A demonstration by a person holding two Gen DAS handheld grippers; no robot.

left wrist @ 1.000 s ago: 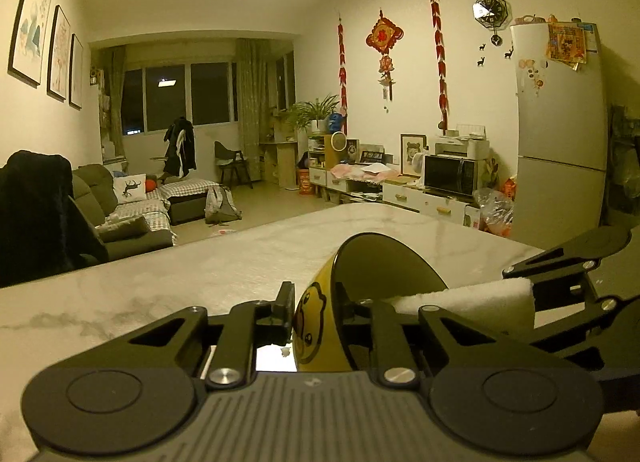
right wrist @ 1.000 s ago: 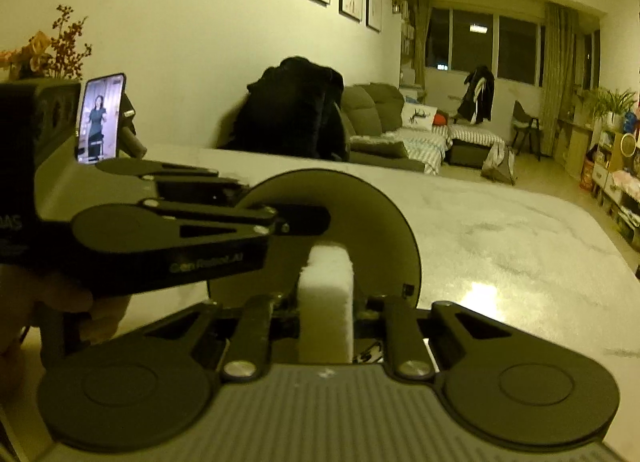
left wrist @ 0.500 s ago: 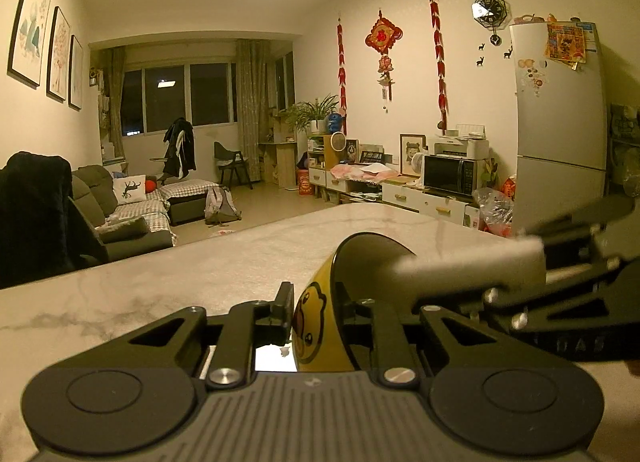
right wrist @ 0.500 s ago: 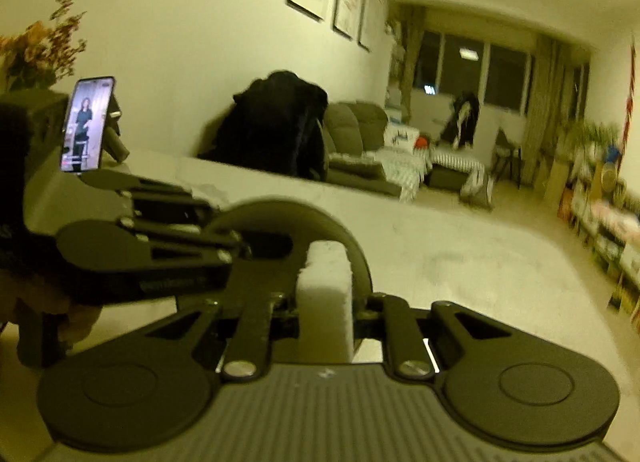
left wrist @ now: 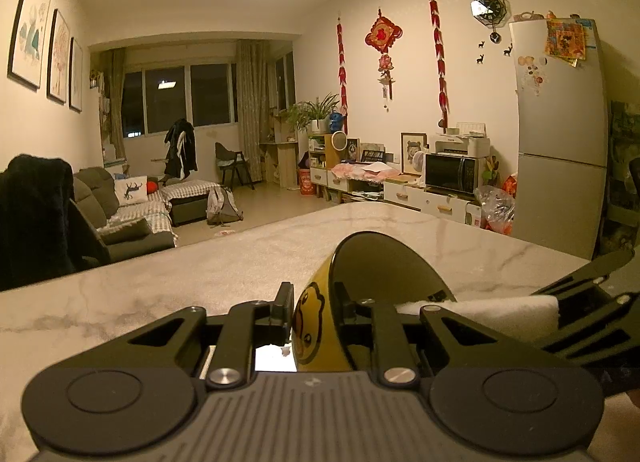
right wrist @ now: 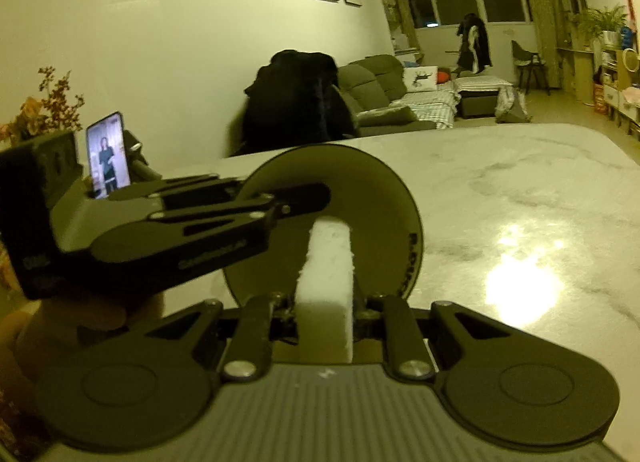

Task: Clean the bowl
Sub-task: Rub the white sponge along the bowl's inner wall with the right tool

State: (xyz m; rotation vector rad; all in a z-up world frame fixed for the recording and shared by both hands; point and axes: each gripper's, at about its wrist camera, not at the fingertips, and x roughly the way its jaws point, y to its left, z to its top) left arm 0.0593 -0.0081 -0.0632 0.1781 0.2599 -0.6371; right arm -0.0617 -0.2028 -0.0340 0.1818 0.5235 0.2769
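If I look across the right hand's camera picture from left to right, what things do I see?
Dried flowers → phone → left hand-held gripper clamping the tipped bowl → white sponge in the right hand-held gripper → shiny marble table.

Bare marble table [left wrist: 168,282] open ahead and to both sides; near edge crowded by tilted bowl [left wrist: 384,274] and sponge [right wrist: 326,282].

Sponge [right wrist: 326,286] inside tilted bowl [right wrist: 384,198] over table [right wrist: 520,198]
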